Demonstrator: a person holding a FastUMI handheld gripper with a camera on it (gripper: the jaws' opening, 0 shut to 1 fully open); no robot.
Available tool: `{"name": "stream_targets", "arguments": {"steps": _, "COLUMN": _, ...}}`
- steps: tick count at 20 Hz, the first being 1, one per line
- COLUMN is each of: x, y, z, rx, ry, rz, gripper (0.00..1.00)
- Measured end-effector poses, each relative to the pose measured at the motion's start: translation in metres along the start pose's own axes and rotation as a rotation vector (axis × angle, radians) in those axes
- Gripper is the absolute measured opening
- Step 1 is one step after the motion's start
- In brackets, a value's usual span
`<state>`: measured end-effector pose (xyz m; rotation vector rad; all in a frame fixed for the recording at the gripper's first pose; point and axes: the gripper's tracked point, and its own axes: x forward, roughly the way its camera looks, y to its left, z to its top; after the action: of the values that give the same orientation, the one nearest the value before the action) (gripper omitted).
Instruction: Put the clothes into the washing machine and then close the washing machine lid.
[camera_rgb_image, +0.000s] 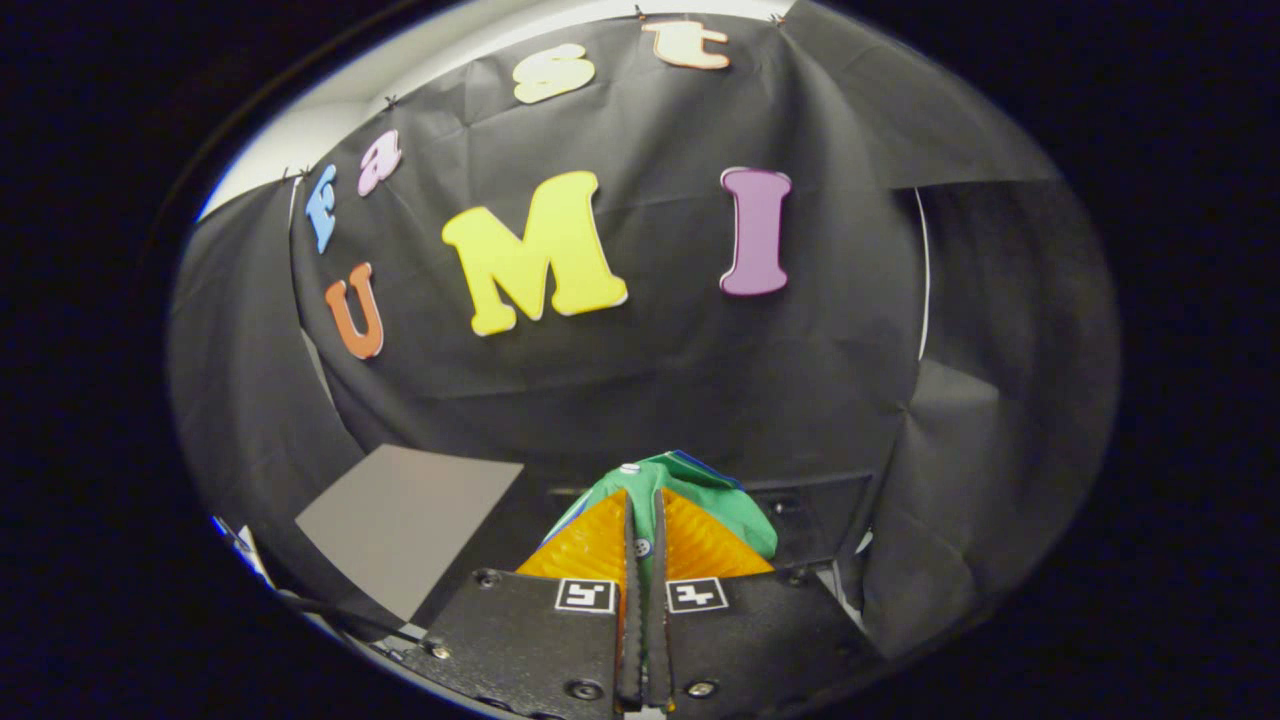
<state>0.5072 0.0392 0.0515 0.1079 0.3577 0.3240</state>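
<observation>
My gripper (645, 500) is shut on a green piece of clothing (735, 515), which bunches up around and just beyond the fingertips and drapes to the right of them. A white button on the cloth shows at the top of the bunch. The gripper is held up, facing the black cloth wall. A dark panel (815, 520) sits low behind the cloth; I cannot tell whether it is part of the washing machine.
A flat grey panel (405, 520) lies low to the left of the fingers. Black cloth walls stand ahead and on both sides, with a fold of cloth hanging at the right (950, 500).
</observation>
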Motion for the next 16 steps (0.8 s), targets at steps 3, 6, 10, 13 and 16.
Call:
{"name": "stream_targets", "arguments": {"steps": 3, "x": 0.017, "y": -0.003, "z": -0.041, "rx": -0.001, "ry": 0.056, "rz": 0.002, "gripper": 0.06}}
{"name": "stream_targets", "arguments": {"steps": 6, "x": 0.038, "y": -0.009, "z": -0.081, "rx": -0.023, "ry": 0.112, "rz": -0.012, "gripper": 0.06}}
{"name": "stream_targets", "arguments": {"steps": 10, "x": 0.065, "y": -0.023, "z": -0.132, "rx": -0.016, "ry": 0.189, "rz": -0.043, "gripper": 0.06}}
{"name": "stream_targets", "arguments": {"steps": 13, "x": 0.086, "y": -0.034, "z": -0.166, "rx": 0.019, "ry": 0.253, "rz": -0.077, "gripper": 0.06}}
{"name": "stream_targets", "arguments": {"steps": 16, "x": 0.102, "y": -0.049, "z": -0.202, "rx": 0.038, "ry": 0.319, "rz": -0.111, "gripper": 0.06}}
